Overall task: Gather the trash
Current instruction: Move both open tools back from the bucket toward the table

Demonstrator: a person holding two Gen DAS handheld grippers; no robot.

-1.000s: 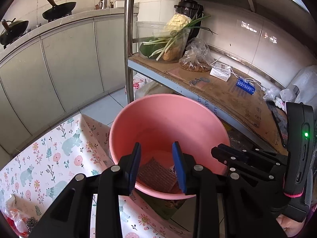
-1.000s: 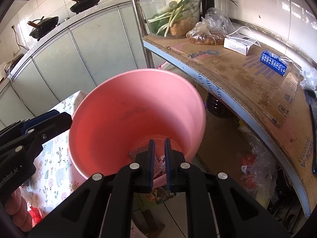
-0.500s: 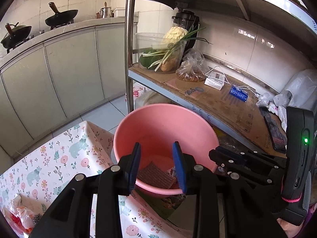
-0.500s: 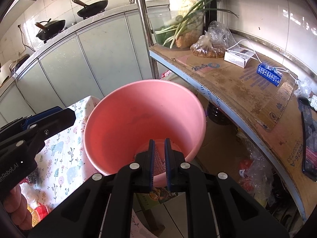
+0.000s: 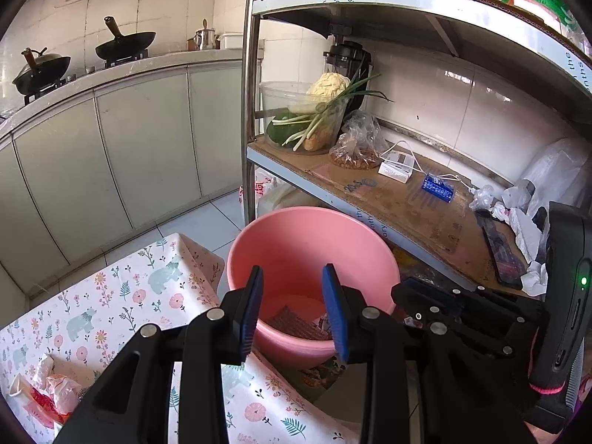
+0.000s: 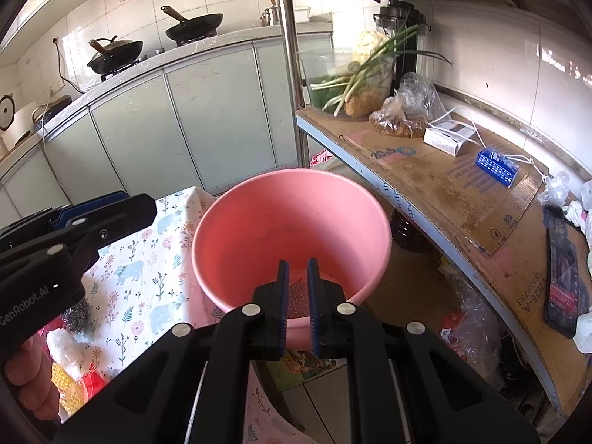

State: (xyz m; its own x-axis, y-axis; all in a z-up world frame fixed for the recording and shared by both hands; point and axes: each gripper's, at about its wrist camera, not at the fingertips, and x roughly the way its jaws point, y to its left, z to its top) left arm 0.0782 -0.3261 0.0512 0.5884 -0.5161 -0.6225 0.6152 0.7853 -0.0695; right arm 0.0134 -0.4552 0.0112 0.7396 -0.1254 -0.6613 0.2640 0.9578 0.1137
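**Table, shelf and floor**

At lower left, a table under a floral cloth [image 5: 122,296] carries crumpled wrappers [image 5: 51,388] at its near edge. At right, a cardboard-lined metal shelf [image 5: 418,214] bears a vegetable tub [image 5: 303,118], a plastic bag [image 5: 357,144], a white box [image 5: 396,166] and a blue pack [image 5: 438,188]. Centre frame, a pink basin [image 5: 307,244] stands over the tiled floor [image 5: 207,225].

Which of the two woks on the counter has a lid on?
The left wok, farther from the shelf rack: a lid with a knob covers it. The right wok is open, handle angled up.
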